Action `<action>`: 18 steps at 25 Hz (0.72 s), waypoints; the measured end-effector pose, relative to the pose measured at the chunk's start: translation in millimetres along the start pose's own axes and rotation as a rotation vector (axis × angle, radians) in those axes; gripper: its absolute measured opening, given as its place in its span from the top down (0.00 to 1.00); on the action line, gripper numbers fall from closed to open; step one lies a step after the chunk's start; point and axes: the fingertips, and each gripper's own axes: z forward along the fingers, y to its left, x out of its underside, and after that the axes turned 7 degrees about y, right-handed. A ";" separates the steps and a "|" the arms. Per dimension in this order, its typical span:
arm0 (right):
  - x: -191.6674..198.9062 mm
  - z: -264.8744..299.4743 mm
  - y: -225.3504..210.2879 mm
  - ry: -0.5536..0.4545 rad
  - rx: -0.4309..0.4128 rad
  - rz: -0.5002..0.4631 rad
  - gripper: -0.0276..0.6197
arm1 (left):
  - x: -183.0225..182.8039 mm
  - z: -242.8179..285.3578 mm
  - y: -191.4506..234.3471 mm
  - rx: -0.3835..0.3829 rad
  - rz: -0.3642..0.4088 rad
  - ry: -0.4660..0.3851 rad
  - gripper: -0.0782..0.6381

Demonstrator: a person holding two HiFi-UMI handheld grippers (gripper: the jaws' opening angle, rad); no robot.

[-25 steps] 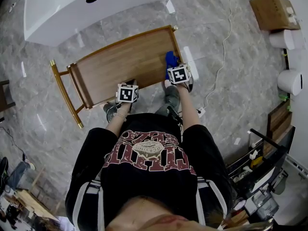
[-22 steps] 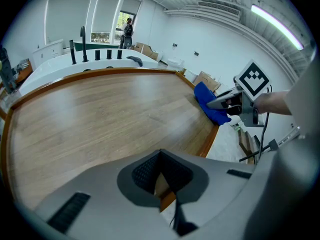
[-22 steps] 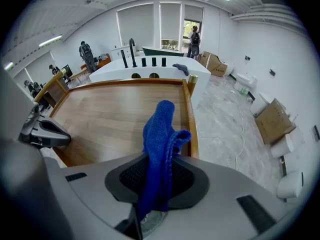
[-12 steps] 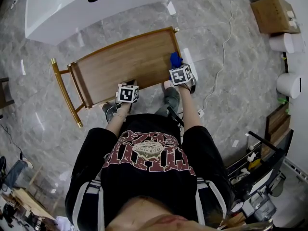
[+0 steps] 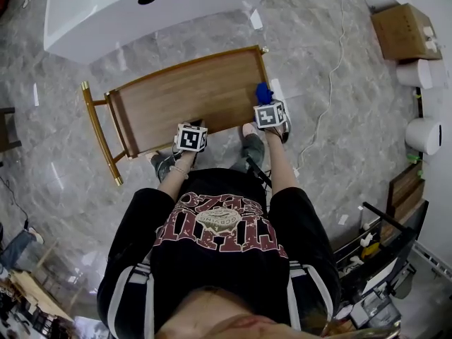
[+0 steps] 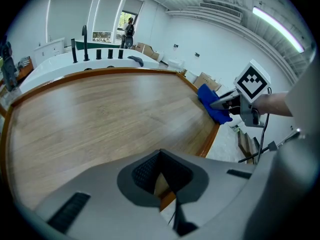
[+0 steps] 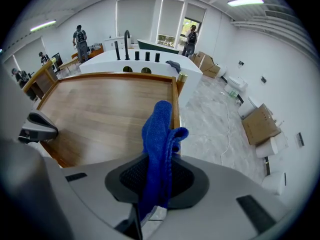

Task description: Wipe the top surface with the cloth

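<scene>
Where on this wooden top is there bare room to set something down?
Nearly all the wooden top is bare, from the gold handle end to the edge beside the white tub. Only the near right corner is busy: the right claw holds the blue cloth there. The left claw sits at the near edge.

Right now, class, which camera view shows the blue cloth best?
The right gripper view. The cloth fills its centre, pinched between the fingers, and its folds are plain. The head view shows only a small blue patch at the right edge of the top. The left gripper view shows it side-on and far off.
</scene>
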 end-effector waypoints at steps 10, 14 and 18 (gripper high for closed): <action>-8.3 -6.1 9.3 -0.037 -0.052 0.077 0.82 | -3.1 -14.1 13.6 0.019 -0.104 -0.022 0.82; -14.4 -12.0 19.0 -0.045 -0.060 0.047 0.82 | -3.7 -20.9 14.0 0.017 -0.136 -0.049 0.82; -29.7 -16.4 40.8 -0.078 -0.110 0.031 0.82 | -9.6 -29.1 14.6 0.016 -0.170 -0.081 0.82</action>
